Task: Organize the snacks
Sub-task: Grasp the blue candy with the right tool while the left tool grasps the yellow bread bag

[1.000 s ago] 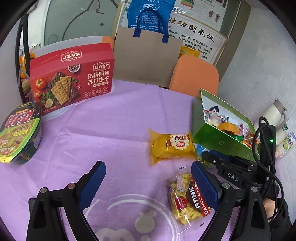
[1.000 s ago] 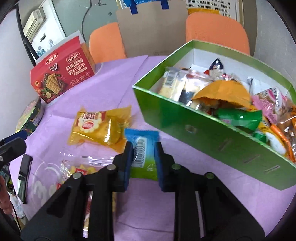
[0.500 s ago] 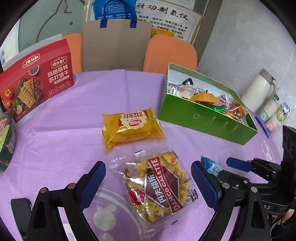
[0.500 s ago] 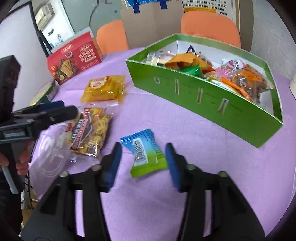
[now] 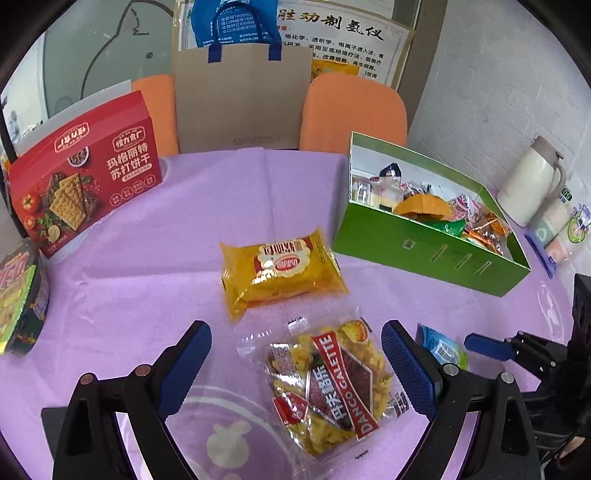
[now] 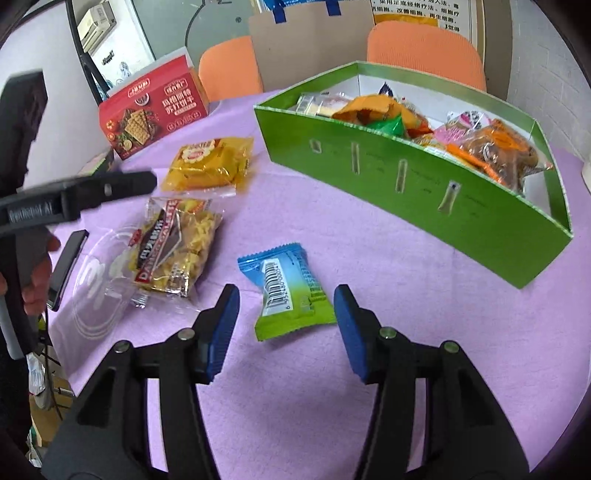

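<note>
With both sets of jaws spread and empty, we should centre the right gripper [image 6: 286, 326] on the blue-green packet [image 6: 290, 291] lying flat on the purple worktop [image 6: 369, 369], short of the green box [image 6: 406, 177]. Only our left view shows the kettle [image 5: 532, 181].

round table before me under lilac cloth [image 5: 177, 236]. two orange chairs behind it: one [image 5: 354, 110] beside white brick wall [image 5: 498, 92], other [image 6: 229, 70] half hidden by brown paper bag [image 5: 240, 99] standing at table's far edge. poster with chinese print [image 5: 347, 40] on wall behind bag. frosted glass panel [image 5: 103, 62] with cartoon outline off to my left. air conditioner [image 6: 98, 24] mounted high on left wall. light even, daylight-like.
</note>
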